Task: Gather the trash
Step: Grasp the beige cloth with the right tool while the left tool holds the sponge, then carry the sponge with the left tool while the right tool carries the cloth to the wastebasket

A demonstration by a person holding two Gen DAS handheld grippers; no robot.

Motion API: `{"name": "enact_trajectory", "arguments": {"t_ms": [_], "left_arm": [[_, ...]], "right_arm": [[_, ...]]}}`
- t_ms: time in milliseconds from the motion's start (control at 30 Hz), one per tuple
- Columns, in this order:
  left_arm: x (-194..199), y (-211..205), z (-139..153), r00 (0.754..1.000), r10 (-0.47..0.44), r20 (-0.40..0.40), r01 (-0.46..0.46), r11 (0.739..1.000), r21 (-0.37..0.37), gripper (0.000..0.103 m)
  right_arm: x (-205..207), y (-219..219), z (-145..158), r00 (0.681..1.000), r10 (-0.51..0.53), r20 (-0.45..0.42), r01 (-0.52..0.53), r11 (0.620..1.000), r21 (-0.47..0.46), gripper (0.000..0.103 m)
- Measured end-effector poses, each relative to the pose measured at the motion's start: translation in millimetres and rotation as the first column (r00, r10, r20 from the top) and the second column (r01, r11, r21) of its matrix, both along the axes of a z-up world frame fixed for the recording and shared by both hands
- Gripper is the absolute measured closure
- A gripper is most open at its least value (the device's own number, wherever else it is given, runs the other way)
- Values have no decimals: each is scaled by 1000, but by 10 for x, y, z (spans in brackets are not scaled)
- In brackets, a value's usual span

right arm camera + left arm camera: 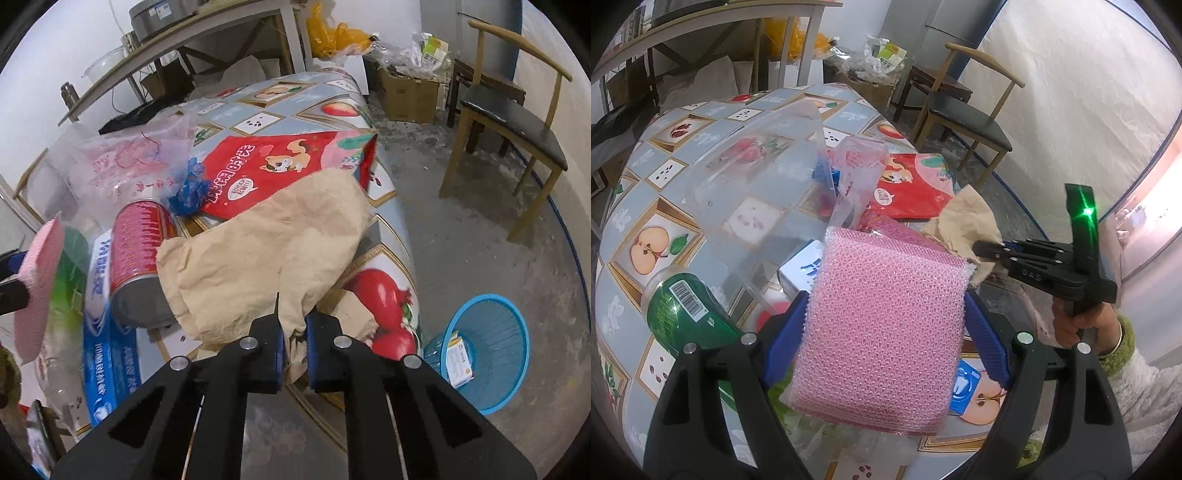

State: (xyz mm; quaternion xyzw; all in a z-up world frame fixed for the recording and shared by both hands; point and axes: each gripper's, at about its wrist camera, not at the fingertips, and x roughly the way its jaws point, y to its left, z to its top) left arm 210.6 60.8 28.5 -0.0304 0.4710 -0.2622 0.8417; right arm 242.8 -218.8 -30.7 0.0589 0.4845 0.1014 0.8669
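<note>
My left gripper point(886, 328) is shut on a pink mesh scouring sponge point(882, 325) and holds it above the table; the sponge also shows edge-on at the left of the right wrist view point(38, 284). My right gripper point(295, 345) is shut on the near edge of a crumpled beige paper bag point(266, 251) that lies at the table's right edge. A blue mesh wastebasket point(484, 350) stands on the floor to the right, with a small box point(458, 363) inside. The right gripper also shows in the left wrist view point(988, 249).
On the fruit-print tablecloth point(295, 99) lie a red snack bag point(266, 166), a red can point(140, 254), a blue toothpaste box point(107, 358), a green bottle point(683, 314), a clear plastic bag point(125, 162) and blue scrap point(188, 192). A wooden chair point(513, 118) stands on the right.
</note>
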Motion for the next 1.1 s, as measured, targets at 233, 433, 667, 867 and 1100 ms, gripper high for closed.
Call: {"name": "enact_trajectory", "arguments": {"t_ms": [233,433,667,867,1100], "left_arm": [[-98,-31,105,1000,0,16,0,1000,-12,25],[-194,-205,234,999,-20,38,21,999,-25,25],[-284,-673,394,995,-85,59,87,995,-42,25],[-233,-1282,434,987,-156,46,158,985,-71,25],[0,-2283,271,967,-251,-37,247,965,-86,25]], "right_arm": [[-295,-223,236,999,-28,36,25,997,72,95],[-544,-484,416,995,-63,71,53,990,129,95],[-823,-861,586,985,-128,119,108,982,158,95],[-1108,-1364,614,963,-235,133,210,961,178,95],[-1409,-2069,382,915,-393,94,371,909,191,95]]}}
